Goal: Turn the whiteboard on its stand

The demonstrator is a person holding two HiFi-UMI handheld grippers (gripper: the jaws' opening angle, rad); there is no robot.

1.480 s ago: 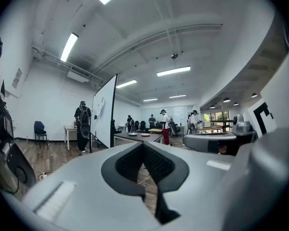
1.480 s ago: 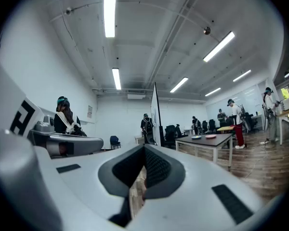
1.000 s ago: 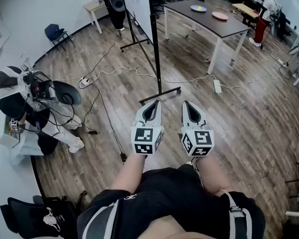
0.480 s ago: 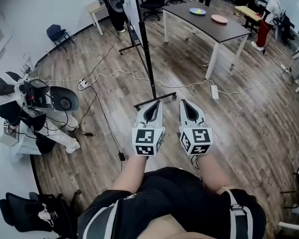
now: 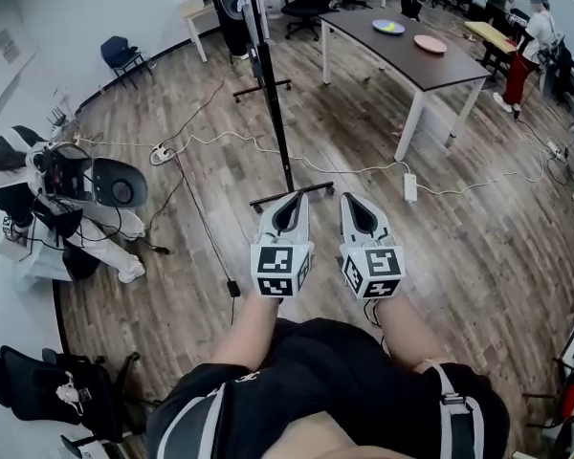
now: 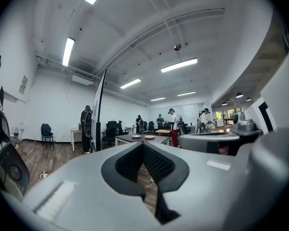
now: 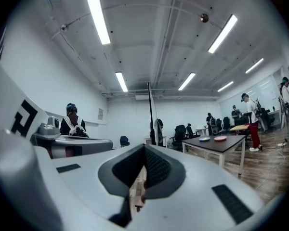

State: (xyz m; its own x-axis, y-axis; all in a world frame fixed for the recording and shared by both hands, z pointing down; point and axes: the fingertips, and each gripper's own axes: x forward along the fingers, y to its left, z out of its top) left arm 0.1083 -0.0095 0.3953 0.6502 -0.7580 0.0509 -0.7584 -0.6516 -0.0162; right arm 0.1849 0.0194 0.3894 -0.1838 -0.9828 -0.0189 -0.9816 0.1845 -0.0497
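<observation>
I hold both grippers side by side in front of my waist, pointing forward over a wooden floor (image 5: 459, 228). My left gripper (image 5: 294, 197) is clenched, its jaws meeting at the tip with nothing between them. My right gripper (image 5: 348, 198) is clenched too, and also empty.

The whiteboard (image 6: 99, 110) stands ahead of me and slightly to my left, turned so that I see only its thin edge. Its stand (image 5: 272, 113) is a dark upright pole with foot bars on the floor. The nearer foot bar lies just beyond my gripper tips in the head view. Neither gripper touches the board or the stand.

A white cable (image 5: 344, 168) trails across the floor past the stand. To the right, further off, is a dark table (image 5: 430, 65) with two plates (image 5: 409, 34) on it. A person (image 5: 528, 51) stands beyond the table. A blue chair (image 5: 121, 55) sits near the left wall.
</observation>
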